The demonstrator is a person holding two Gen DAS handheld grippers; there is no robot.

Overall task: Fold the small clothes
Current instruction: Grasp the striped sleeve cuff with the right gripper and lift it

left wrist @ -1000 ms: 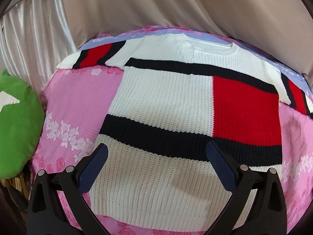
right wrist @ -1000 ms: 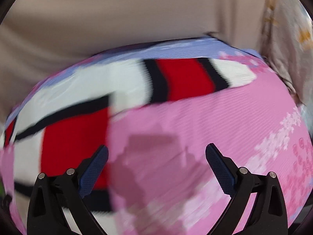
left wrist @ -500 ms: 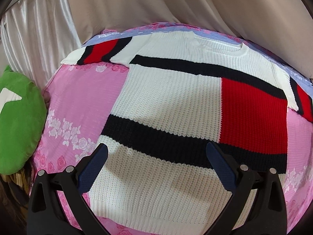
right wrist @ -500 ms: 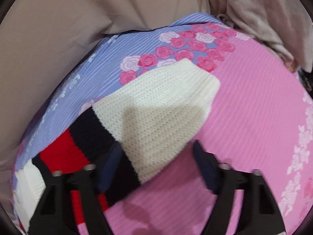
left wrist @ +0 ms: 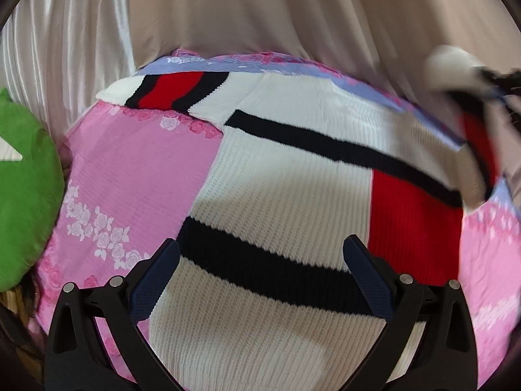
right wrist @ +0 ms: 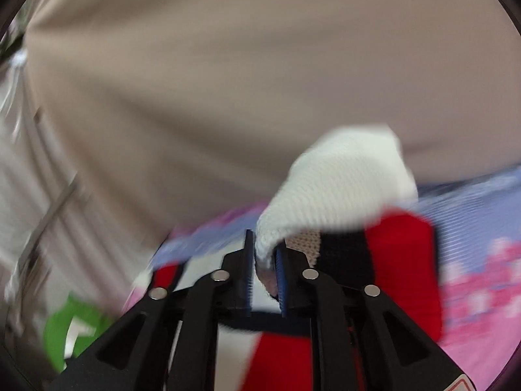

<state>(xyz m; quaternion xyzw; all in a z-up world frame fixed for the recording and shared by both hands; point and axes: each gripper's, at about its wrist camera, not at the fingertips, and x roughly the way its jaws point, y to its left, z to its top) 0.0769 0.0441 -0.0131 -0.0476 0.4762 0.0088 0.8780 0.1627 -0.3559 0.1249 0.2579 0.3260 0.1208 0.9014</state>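
A small knit sweater, white with black bands and a red block, lies flat on a pink floral bedsheet. My left gripper hovers open above its lower half, nothing between the fingers. The left sleeve lies spread out at the back left. My right gripper is closing on the white cuff of the right sleeve, whose knit edge sits pinched between the pads and lifted off the bed. In the left wrist view that raised sleeve shows blurred at the right edge.
A green cushion lies off the bed's left side. Beige curtain hangs behind the bed, with pale shiny drapes at the left. A lilac floral band runs along the sheet's far edge.
My right gripper narrowed from wide open onto the right sleeve's cuff and lifted it off the sheet. My left gripper shifted along the sweater, staying open.
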